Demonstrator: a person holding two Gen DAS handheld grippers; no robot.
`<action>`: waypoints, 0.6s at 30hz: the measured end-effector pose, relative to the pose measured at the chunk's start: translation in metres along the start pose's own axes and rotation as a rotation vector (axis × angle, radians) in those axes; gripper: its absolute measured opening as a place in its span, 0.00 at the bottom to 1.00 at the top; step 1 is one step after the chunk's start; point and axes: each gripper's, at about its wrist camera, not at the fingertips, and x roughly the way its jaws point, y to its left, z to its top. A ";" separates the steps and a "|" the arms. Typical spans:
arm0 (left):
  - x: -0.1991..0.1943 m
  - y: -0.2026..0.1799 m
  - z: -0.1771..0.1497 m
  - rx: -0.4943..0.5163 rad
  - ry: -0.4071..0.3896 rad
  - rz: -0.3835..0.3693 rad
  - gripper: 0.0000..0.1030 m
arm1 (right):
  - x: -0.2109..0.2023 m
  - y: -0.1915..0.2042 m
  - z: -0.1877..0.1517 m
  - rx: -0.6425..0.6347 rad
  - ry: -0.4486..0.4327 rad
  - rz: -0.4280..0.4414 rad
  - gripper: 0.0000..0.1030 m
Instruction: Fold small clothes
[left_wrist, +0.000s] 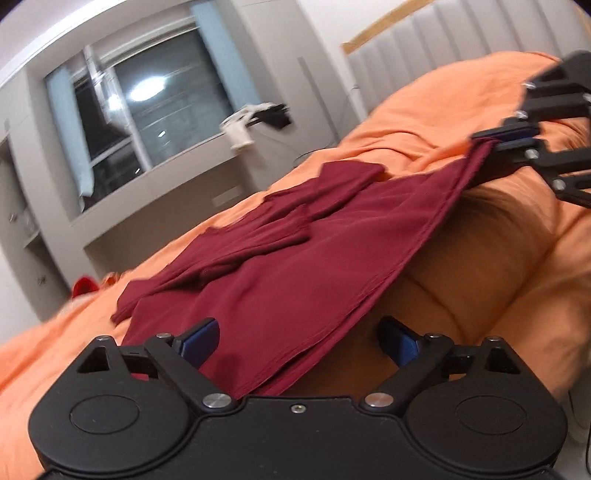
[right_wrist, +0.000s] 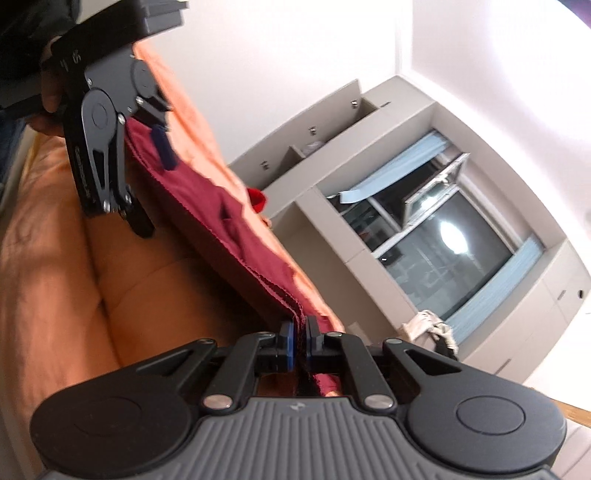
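A dark red garment (left_wrist: 280, 266) lies partly folded on an orange bedspread (left_wrist: 436, 110), its near edge lifted off the bed. My left gripper (left_wrist: 299, 339) is open, its blue pads wide apart, with the garment's corner resting between them. My right gripper (right_wrist: 300, 338) is shut on the garment's other corner (right_wrist: 295, 310) and holds it up. The right gripper also shows in the left wrist view (left_wrist: 506, 138), pinching the cloth. The left gripper shows in the right wrist view (right_wrist: 147, 155), open around the cloth edge (right_wrist: 207, 199).
A padded headboard (left_wrist: 424, 44) stands behind the bed. A window (left_wrist: 155, 107) with grey built-in cabinets (right_wrist: 332, 155) faces the bed. A small red object (left_wrist: 85, 286) lies at the bed's far edge. A white cloth (right_wrist: 428, 325) hangs near the window.
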 end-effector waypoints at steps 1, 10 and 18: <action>-0.002 0.006 0.001 -0.027 -0.006 0.013 0.87 | 0.001 -0.001 0.000 0.007 0.005 -0.013 0.06; -0.013 0.044 -0.005 -0.153 0.053 0.361 0.42 | 0.004 -0.008 0.000 0.042 0.052 -0.051 0.06; -0.023 0.053 -0.006 -0.171 0.068 0.414 0.16 | 0.008 0.013 -0.013 -0.042 0.158 0.034 0.11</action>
